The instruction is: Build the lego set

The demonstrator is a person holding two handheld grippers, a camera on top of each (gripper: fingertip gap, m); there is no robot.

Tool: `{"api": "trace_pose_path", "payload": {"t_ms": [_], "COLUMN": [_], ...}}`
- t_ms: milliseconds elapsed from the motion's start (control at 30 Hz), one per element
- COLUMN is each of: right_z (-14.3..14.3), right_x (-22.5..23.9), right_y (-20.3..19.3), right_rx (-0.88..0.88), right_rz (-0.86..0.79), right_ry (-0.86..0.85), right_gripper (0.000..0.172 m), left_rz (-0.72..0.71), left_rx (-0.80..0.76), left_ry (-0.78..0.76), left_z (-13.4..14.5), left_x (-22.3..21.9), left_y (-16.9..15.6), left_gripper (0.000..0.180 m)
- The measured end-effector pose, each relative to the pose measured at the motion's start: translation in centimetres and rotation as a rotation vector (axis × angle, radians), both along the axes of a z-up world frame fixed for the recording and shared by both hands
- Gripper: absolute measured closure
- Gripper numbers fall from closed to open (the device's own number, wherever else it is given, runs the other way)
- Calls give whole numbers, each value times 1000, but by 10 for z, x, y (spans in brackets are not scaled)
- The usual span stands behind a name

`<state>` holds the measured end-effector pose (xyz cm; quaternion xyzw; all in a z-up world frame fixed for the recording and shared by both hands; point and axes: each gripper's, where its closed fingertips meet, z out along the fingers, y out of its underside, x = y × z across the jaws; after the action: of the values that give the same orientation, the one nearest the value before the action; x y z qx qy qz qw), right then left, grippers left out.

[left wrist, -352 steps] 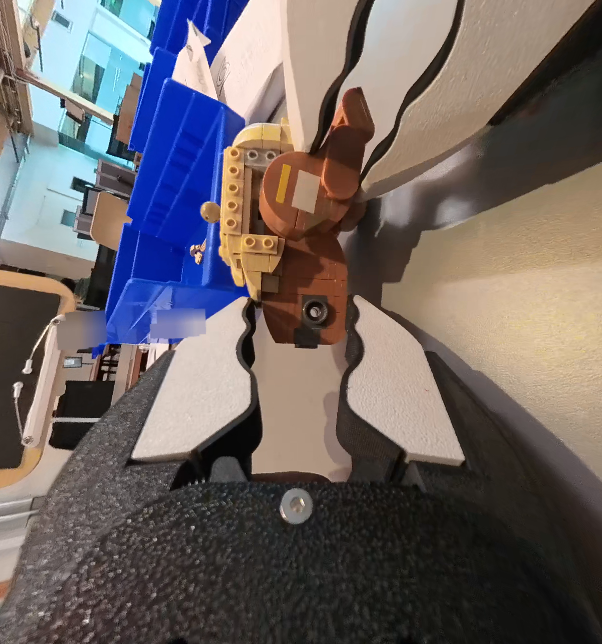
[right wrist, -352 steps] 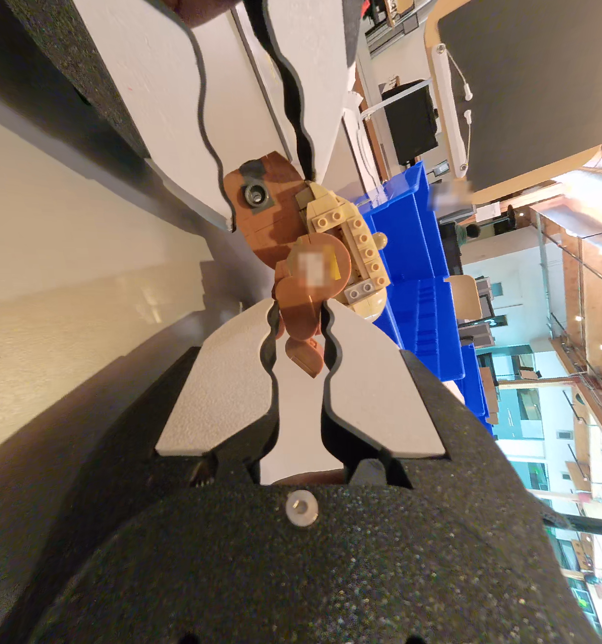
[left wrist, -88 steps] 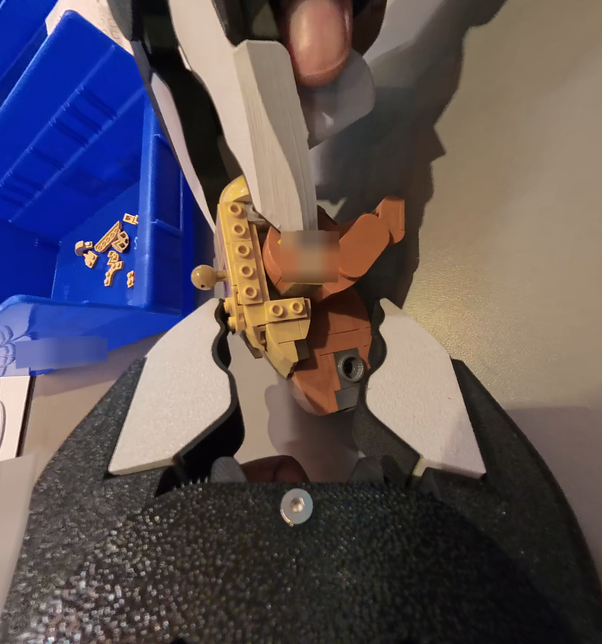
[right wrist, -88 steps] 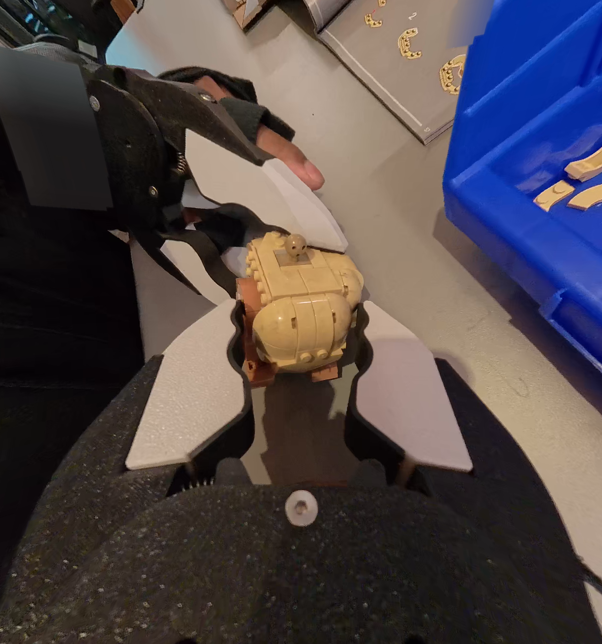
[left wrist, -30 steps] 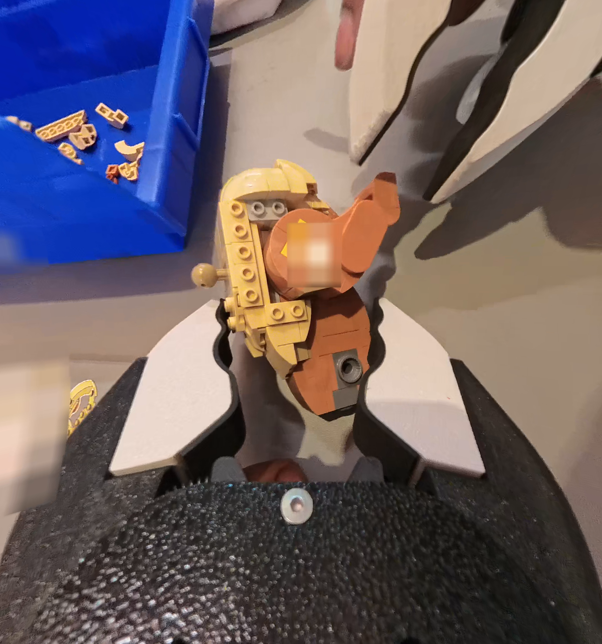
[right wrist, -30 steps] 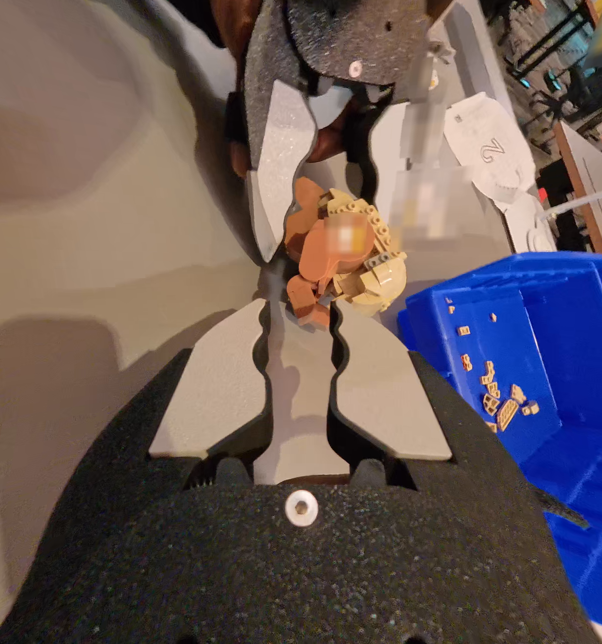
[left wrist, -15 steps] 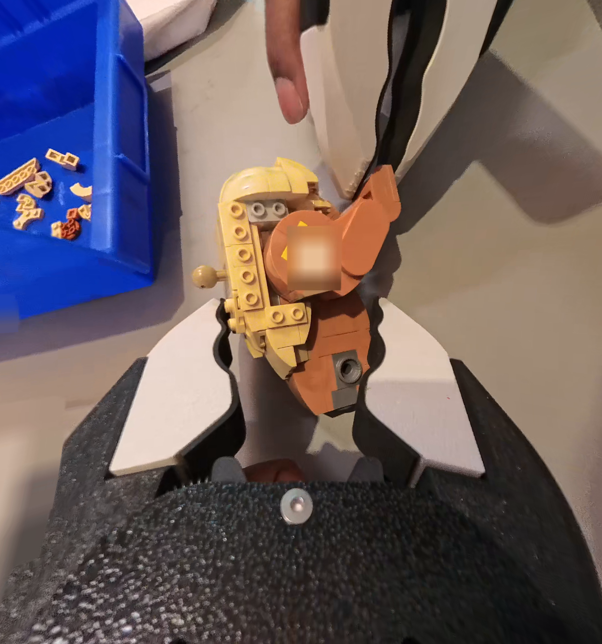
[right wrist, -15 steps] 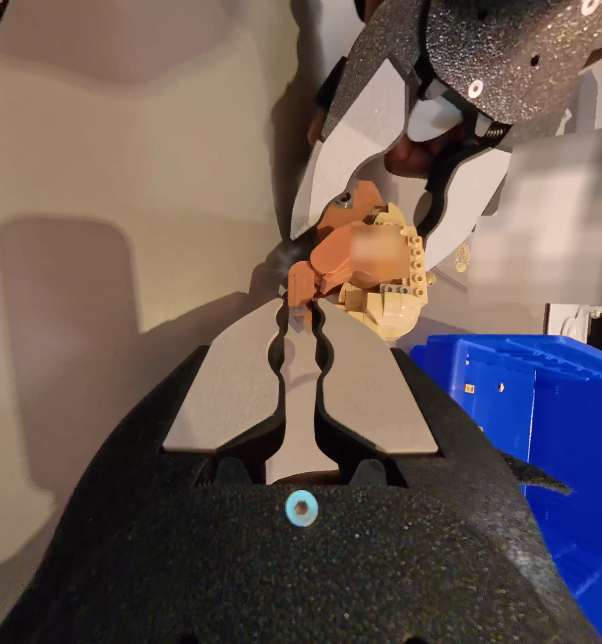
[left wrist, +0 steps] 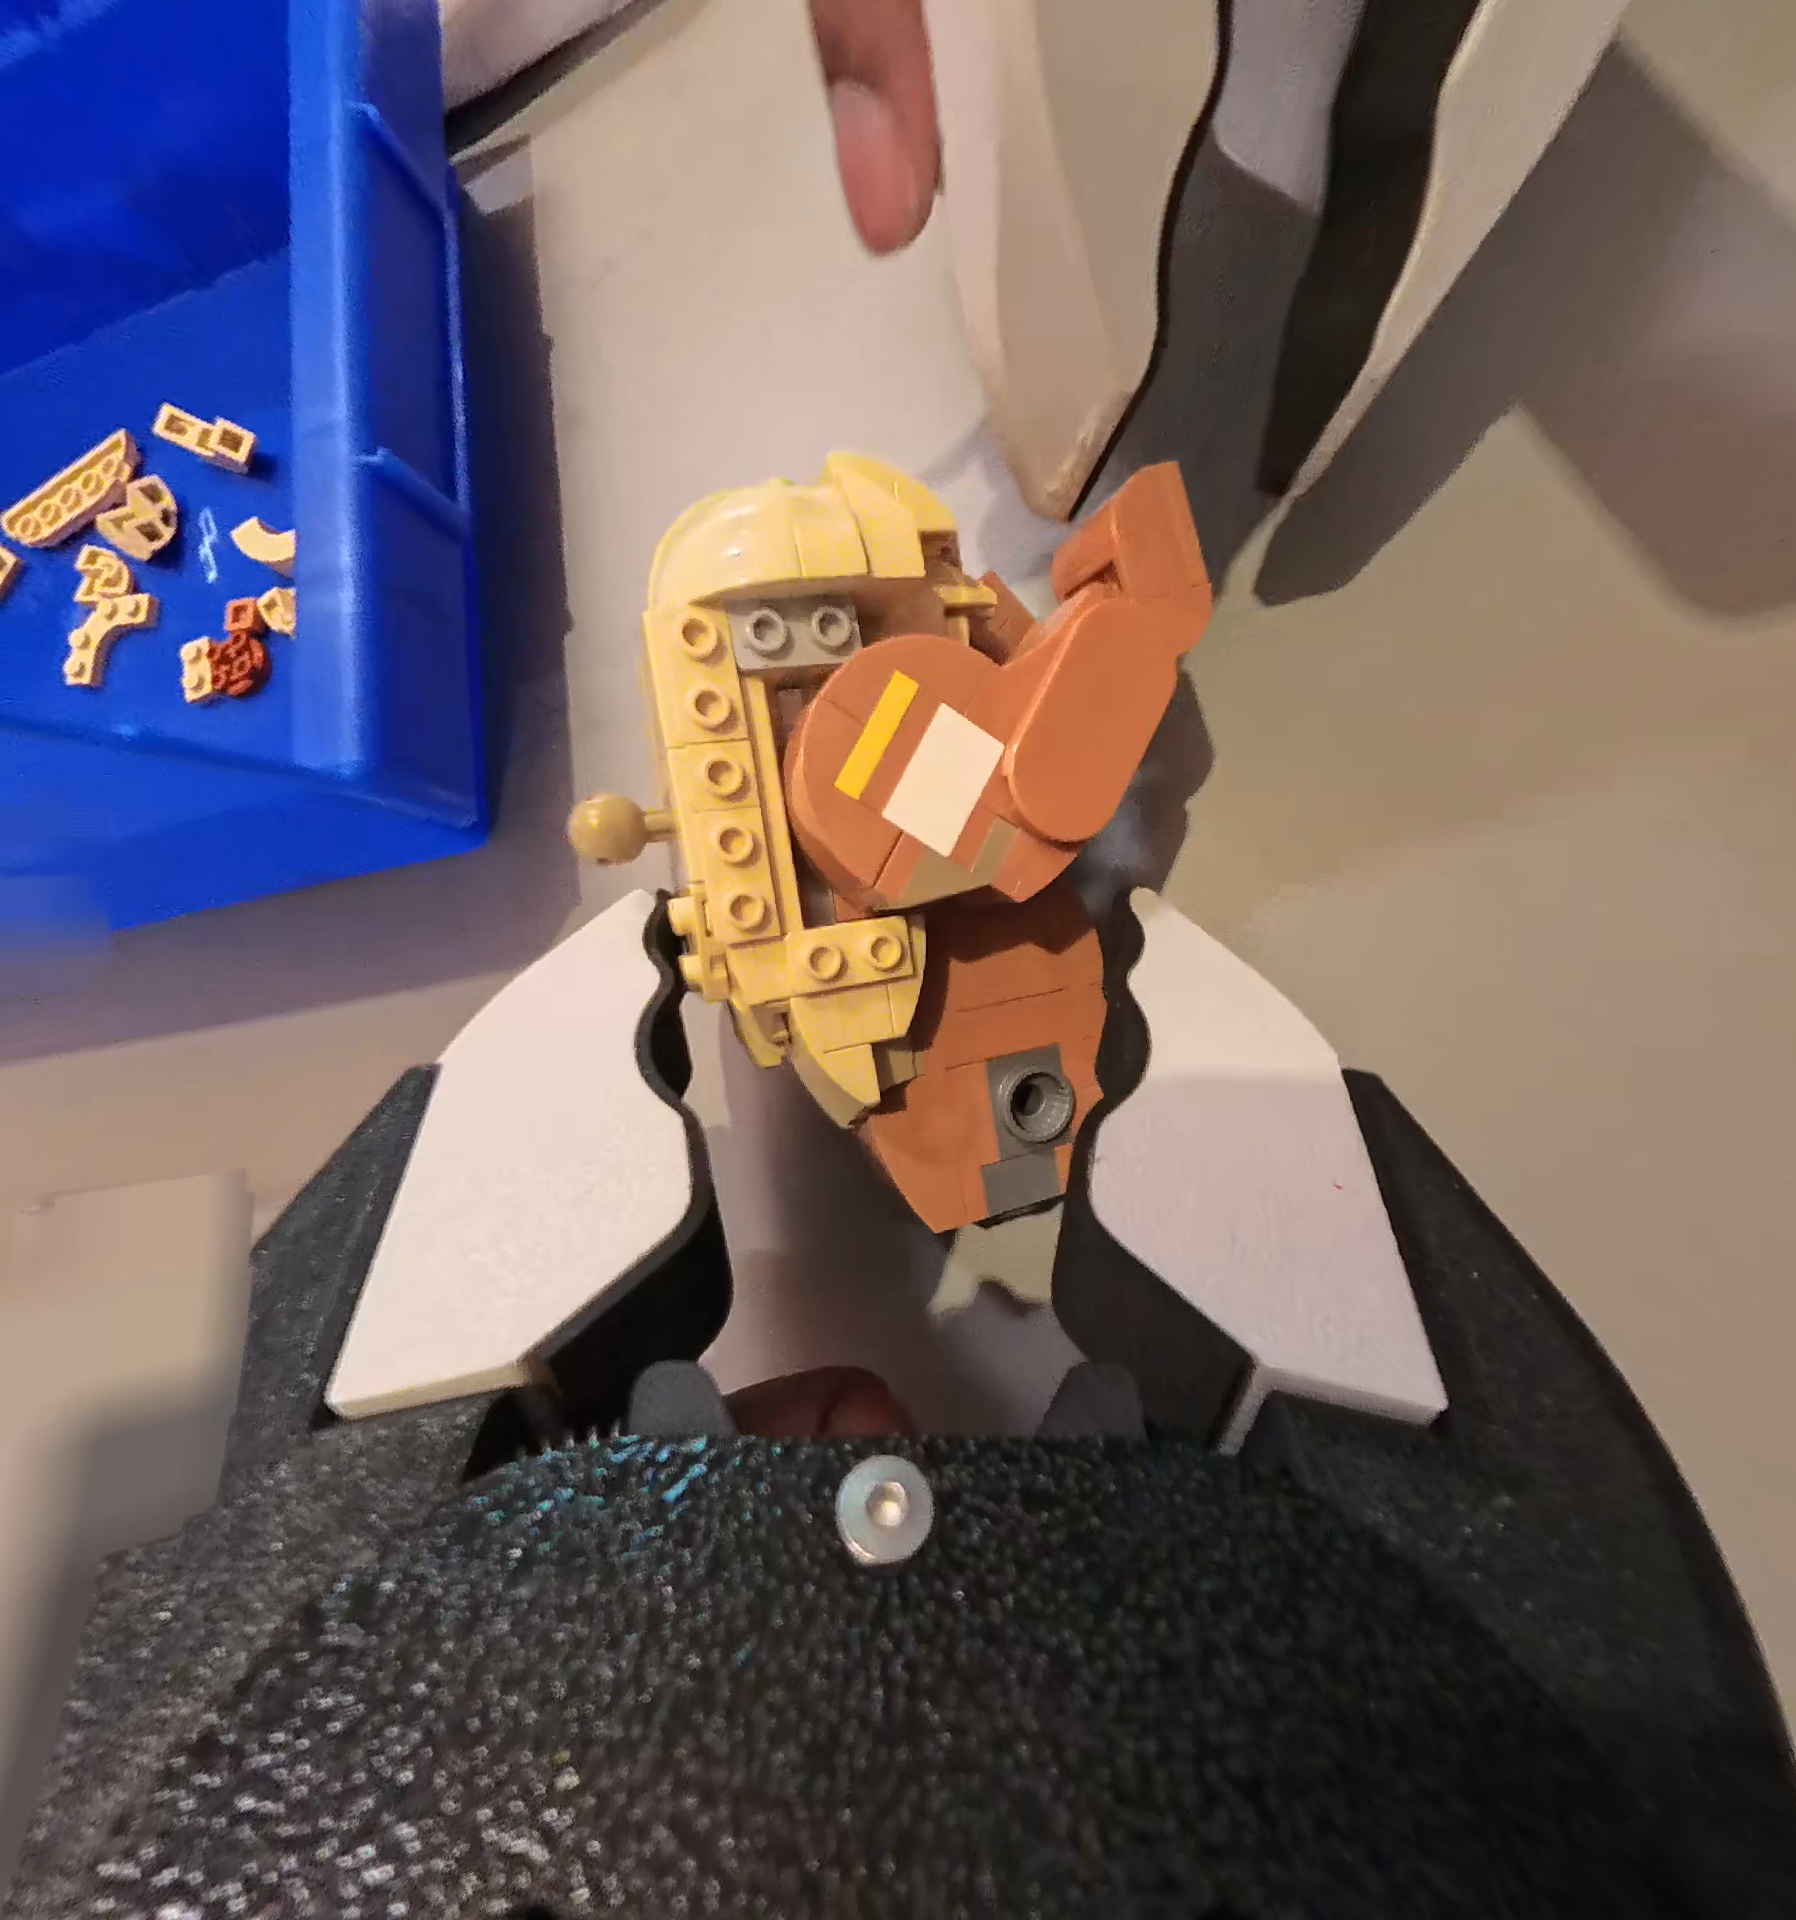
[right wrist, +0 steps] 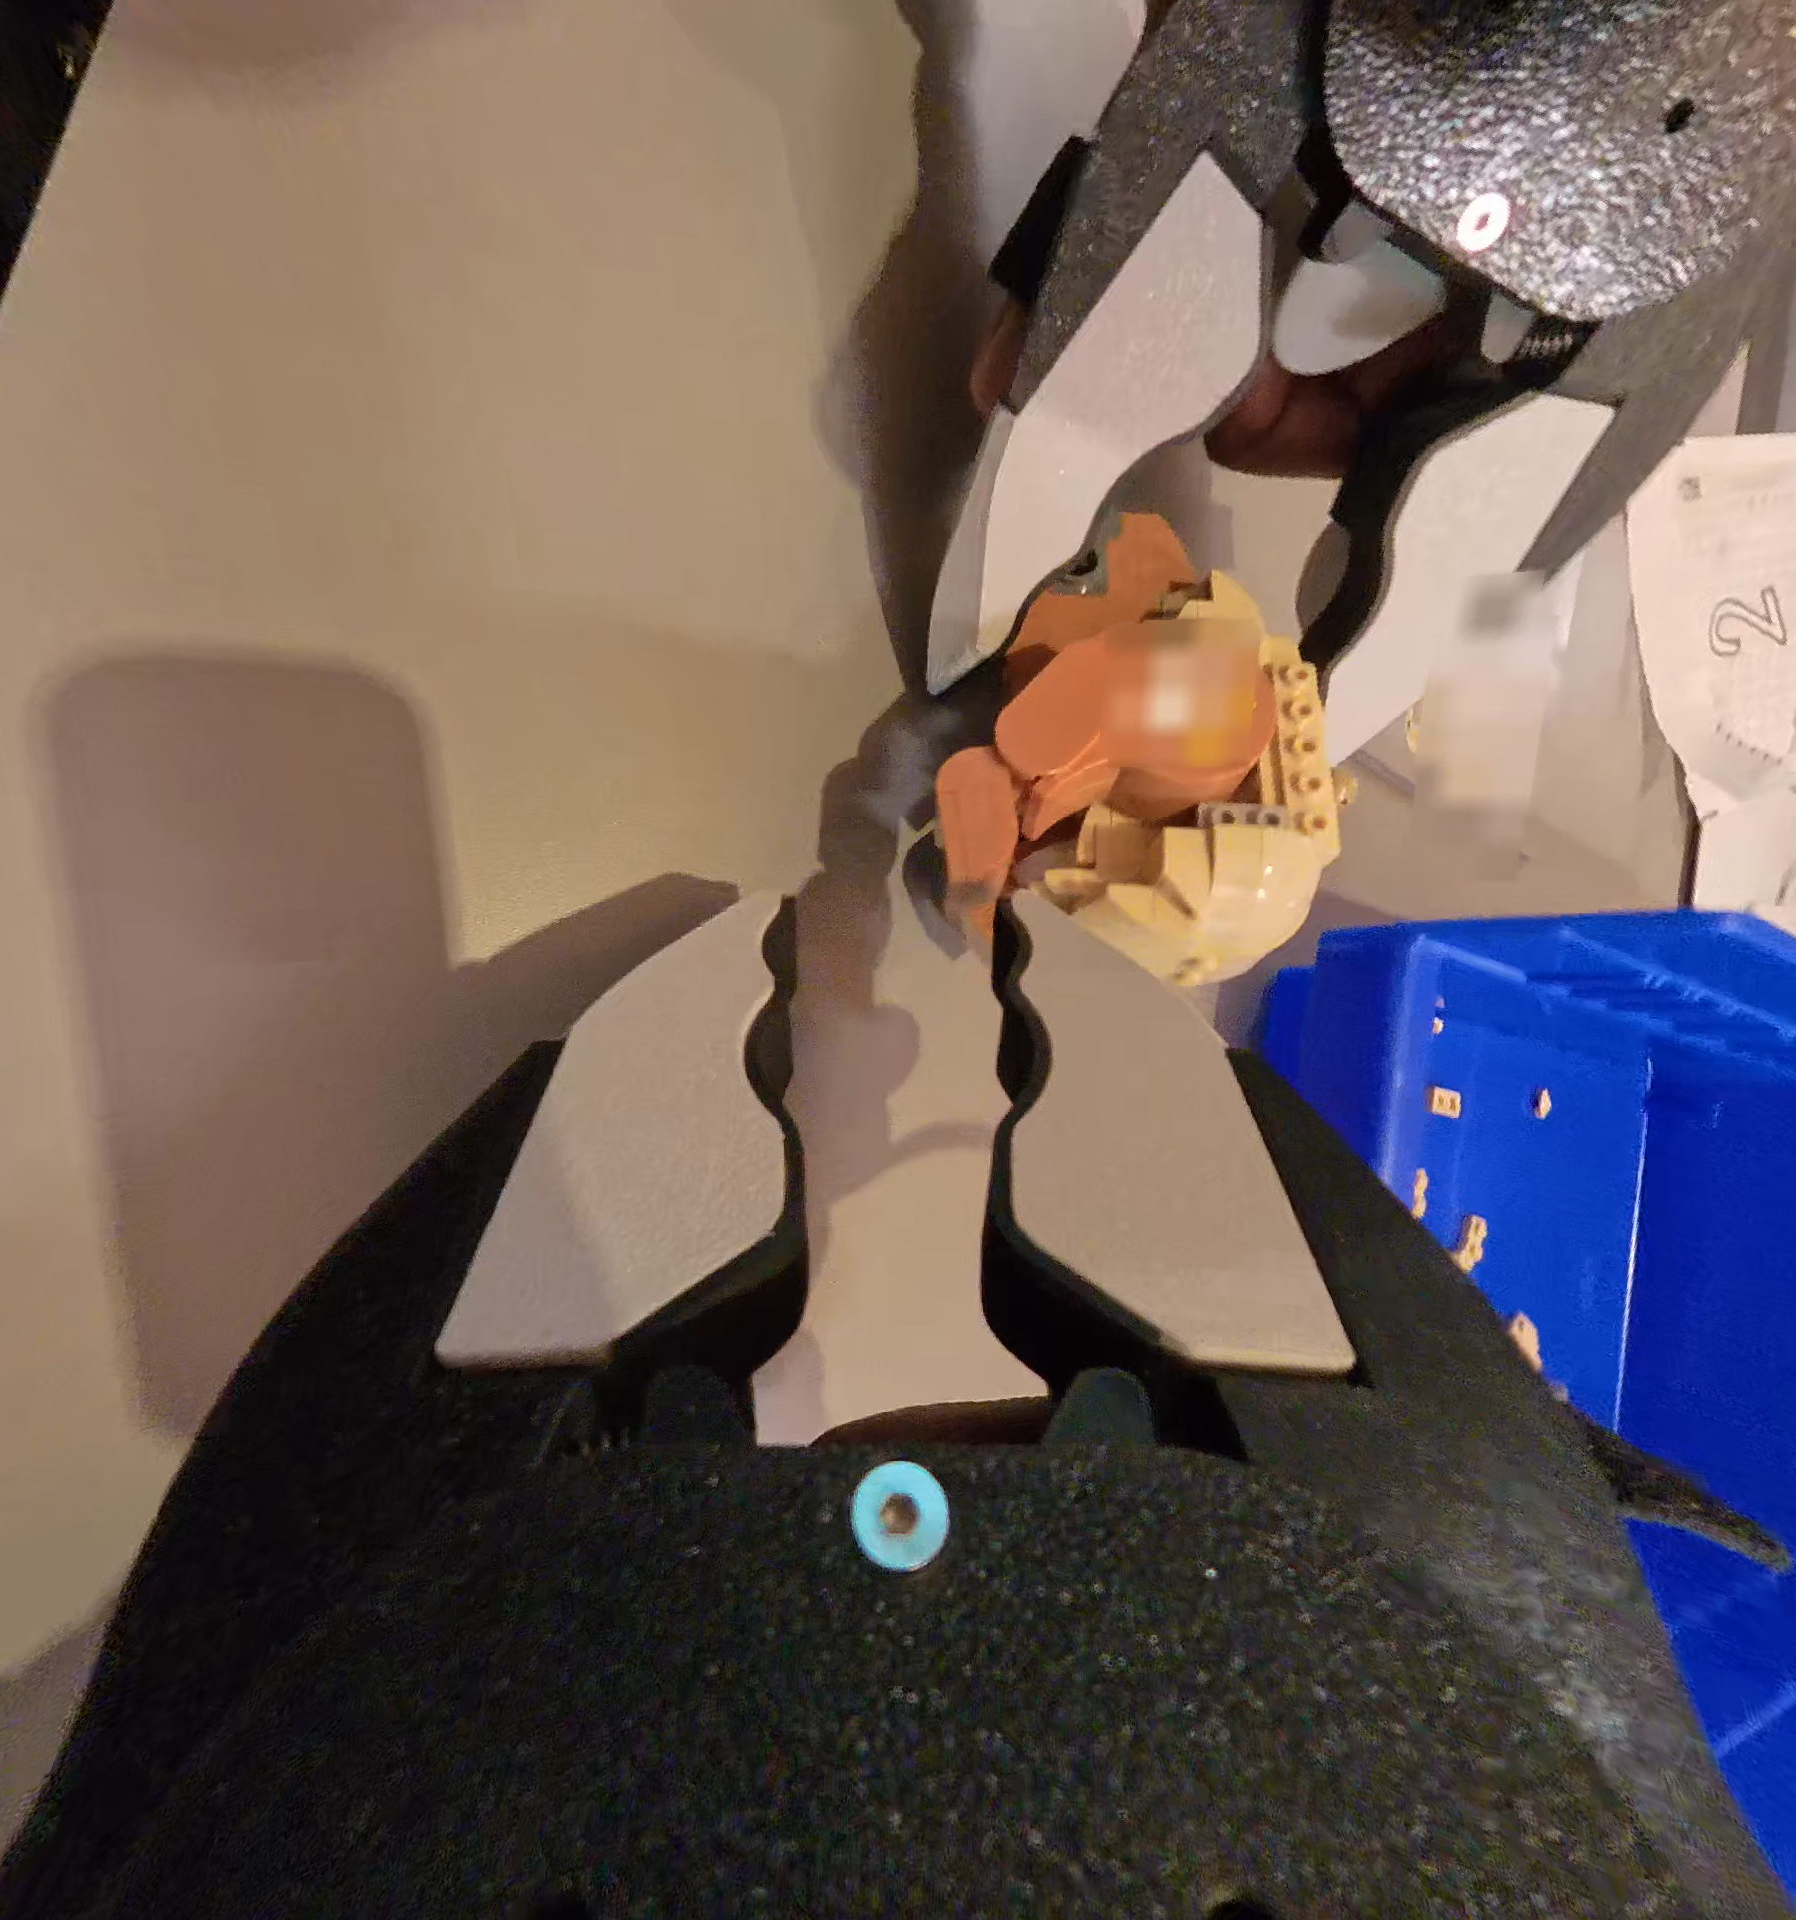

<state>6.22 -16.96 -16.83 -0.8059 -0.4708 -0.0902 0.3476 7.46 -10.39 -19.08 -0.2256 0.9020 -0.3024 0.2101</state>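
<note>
Left wrist view: the left gripper (left wrist: 894,935) had its white fingers (left wrist: 551,1122) clamped on a brick model (left wrist: 873,831), tan on the left, brown on the right, w/ a grey stud plate near the top. Left pad pressed the tan side, right pad the brown side. A tan ball-knob stuck out to the left. The model hung above a pale beige tabletop (left wrist: 1496,987), matte and smooth, w/ soft grey shadows across it. A blue bin (left wrist: 374,520) sat far left on the table; inside it lay loose tan pieces (left wrist: 94,540) and one reddish-brown bit. At the far edge the right gripper (left wrist: 1195,447) came in from above, its fingers apart, one white tip just beside the model's brown ear-like piece (left wrist: 1133,582). A bare fingertip (left wrist: 878,135) showed beside it.

Right wrist view: the right gripper (right wrist: 894,914) stood part open, nothing pressed between the pads; the brown end of the brick model (right wrist: 1133,769) lay just past the right fingertip, contact there I couldn't tell. The left gripper (right wrist: 1133,623) reached in from the far right, black textured body, white fingers closed on the model from both sides. Same beige tabletop (right wrist: 354,416) filled the left, w/ a large blocky shadow on it. The blue bin (right wrist: 1600,1143) sat near right, small tan pieces in it. Far right lay white paper bags (right wrist: 1746,644). A dark strip showed at the far left corner, beyond the table edge.
</note>
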Motion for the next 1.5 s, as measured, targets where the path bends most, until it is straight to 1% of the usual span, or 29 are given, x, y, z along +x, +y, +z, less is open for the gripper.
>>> {"api": "trace_pose_path", "payload": {"t_ms": [167, 300, 400, 467, 600, 733, 767, 800, 933, 1233, 1500], "right_z": [3, 2, 3, 4, 0, -1, -1, 0, 1, 1, 1], "right_x": [3, 9, 14, 14, 16, 14, 13, 12, 10, 9, 15], "right_y": [-6, -9, -16, -20, -23, -23, -23, -23, -24, -26, -25], "right_rx": [80, 105, 119, 131, 139, 144, 143, 144, 118, 27, 45], "right_rz": [-86, -150, -198, -213, -225, -199, -185, -171, -113, 10, -34], "right_ry": [30, 4, 24, 44, 14, -6, -14, -25, -47, -101, -112], "right_gripper": [135, 135, 135, 136, 136, 145, 155, 159, 159, 159, 159], "left_rz": [-5, -15, -26, -41, -78, -138, -153, -165, -188, -226, -184], "left_rx": [-13, -11, 0, -6, -7, 6, 13, 21, 63, 68, 31], "left_ry": [3, -22, -28, -17, 2, 32, 37, 41, 52, 64, 67], "left_z": [2, 6, 6, 6, 6, 5, 5, 4, 2, 4, 5], "left_x": [3, 7, 10, 11, 15, 14, 14, 15, 16, 17, 20], "left_y": [-3, -10, -15, -20, -30, -38, -40, -41, -42, -46, -45], "left_gripper": [103, 103, 103, 103, 103, 103, 104, 104, 104, 106, 107]}}
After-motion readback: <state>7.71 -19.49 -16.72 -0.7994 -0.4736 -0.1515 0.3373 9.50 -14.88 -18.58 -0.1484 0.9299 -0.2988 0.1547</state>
